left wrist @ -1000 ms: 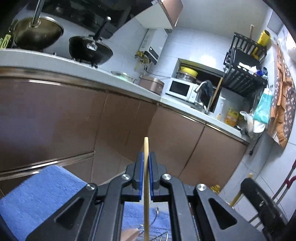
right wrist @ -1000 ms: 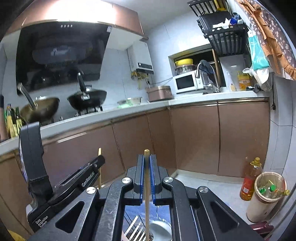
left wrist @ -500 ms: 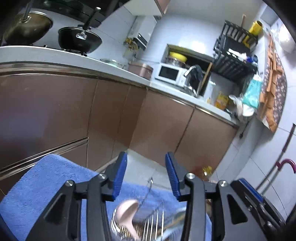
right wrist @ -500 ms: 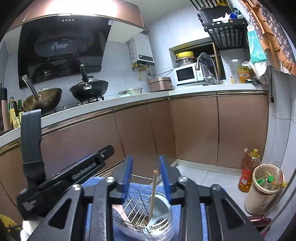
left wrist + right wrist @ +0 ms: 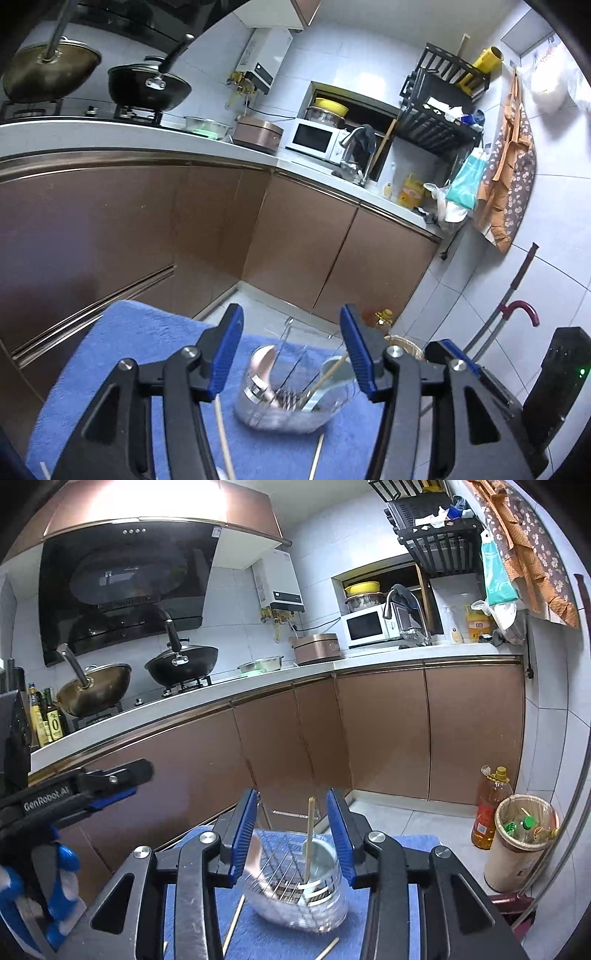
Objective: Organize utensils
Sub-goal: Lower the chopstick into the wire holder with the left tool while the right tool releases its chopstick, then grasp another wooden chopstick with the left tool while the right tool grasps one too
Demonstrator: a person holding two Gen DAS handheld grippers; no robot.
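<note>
Above the clear holder (image 5: 295, 402) on the blue towel (image 5: 122, 354), the left tool (image 5: 291, 354) is opening wide and holds nothing. A second ago it pinched a chopstick. The right tool (image 5: 291, 834) is opening too, less wide, and empty. One chopstick (image 5: 309, 838) now stands in the holder, and others (image 5: 224, 439) lie on the towel beside it.

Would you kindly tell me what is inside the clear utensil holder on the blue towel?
The clear utensil holder holds one upright chopstick, a pale blue spoon, a pink spoon and a wire divider. Its bottom is too blurred to read.
</note>
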